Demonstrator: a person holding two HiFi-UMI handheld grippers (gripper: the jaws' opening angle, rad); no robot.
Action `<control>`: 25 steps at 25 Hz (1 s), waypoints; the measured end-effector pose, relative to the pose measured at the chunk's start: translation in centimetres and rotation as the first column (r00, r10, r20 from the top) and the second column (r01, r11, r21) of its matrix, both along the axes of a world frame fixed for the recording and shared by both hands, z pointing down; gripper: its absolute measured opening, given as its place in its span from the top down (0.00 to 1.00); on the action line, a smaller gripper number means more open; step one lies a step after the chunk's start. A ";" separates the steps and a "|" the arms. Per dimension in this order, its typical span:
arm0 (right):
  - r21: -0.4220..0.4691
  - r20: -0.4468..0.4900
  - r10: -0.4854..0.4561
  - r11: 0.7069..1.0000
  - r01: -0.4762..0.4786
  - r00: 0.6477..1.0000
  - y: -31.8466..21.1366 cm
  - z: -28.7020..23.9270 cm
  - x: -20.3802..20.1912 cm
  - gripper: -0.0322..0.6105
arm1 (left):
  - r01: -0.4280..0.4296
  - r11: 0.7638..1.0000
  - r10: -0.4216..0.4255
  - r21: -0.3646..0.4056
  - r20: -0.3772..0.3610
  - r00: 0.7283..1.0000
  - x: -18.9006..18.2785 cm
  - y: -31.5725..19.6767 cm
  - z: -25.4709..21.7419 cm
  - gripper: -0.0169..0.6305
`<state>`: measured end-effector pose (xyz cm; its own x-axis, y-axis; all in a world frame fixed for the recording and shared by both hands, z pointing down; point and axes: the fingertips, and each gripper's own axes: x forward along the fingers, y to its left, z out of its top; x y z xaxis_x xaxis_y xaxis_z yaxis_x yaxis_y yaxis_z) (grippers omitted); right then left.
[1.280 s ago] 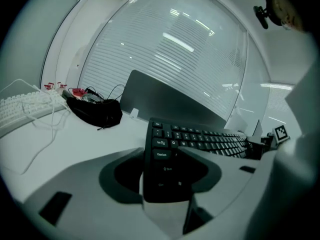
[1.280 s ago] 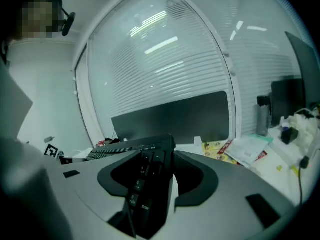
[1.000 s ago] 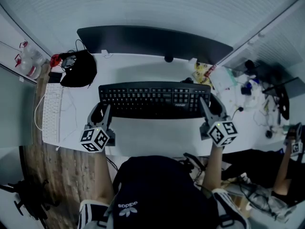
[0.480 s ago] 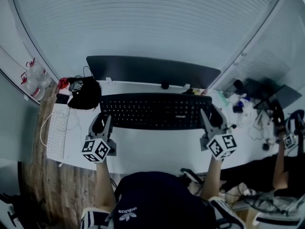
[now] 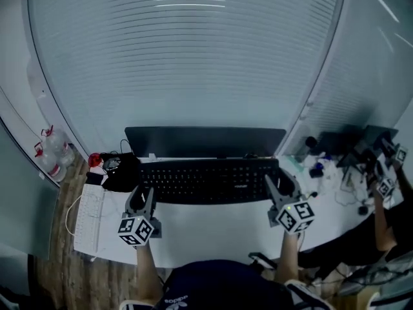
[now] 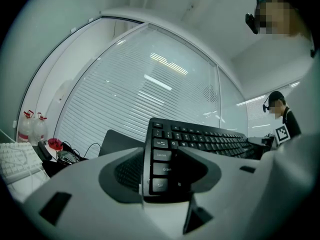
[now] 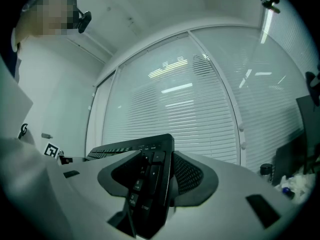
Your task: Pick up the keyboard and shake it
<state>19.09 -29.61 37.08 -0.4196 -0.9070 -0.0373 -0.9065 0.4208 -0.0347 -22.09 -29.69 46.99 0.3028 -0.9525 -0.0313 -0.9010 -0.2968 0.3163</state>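
Keyboard [image 5: 210,181], head view: we saw it black, held crosswise just in front of the monitor [image 5: 205,141], apparently raised off the bench [image 5: 213,237]. Left hand-held gripper [image 5: 141,196] sat at its left end, right hand-held gripper [image 5: 279,187] at its right end.

Left gripper view: jaws were clamped on the keyboard [image 6: 200,139] at its left edge, one on the key face, the other on the underside.

Right gripper view: jaws were closed on the numpad end of the keyboard [image 7: 150,176], with the Enter key between them.

We judged the shake wanted short strokes, both ends moving together and both grips tight so nothing twisted or slipped. It also needed to stay clear of the monitor.
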 end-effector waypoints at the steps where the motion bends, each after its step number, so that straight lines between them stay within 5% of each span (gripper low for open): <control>1: 0.006 -0.001 0.001 1.000 -0.001 1.000 0.0 -0.2 -0.1 0.65 | -0.004 1.000 0.004 0.008 0.000 1.000 0.0 -0.1 -0.1 0.67; 15: 0.000 0.003 0.012 1.000 -0.012 1.000 -0.6 -0.5 -1.8 0.65 | -0.023 1.000 0.023 -0.002 0.006 1.000 -1.5 -1.5 -0.1 0.67; 25: 0.022 -0.044 0.014 1.000 -0.013 0.999 0.0 -2.1 -2.5 0.65 | -0.046 0.998 0.042 -0.049 -0.090 0.995 -0.7 -1.2 2.3 0.67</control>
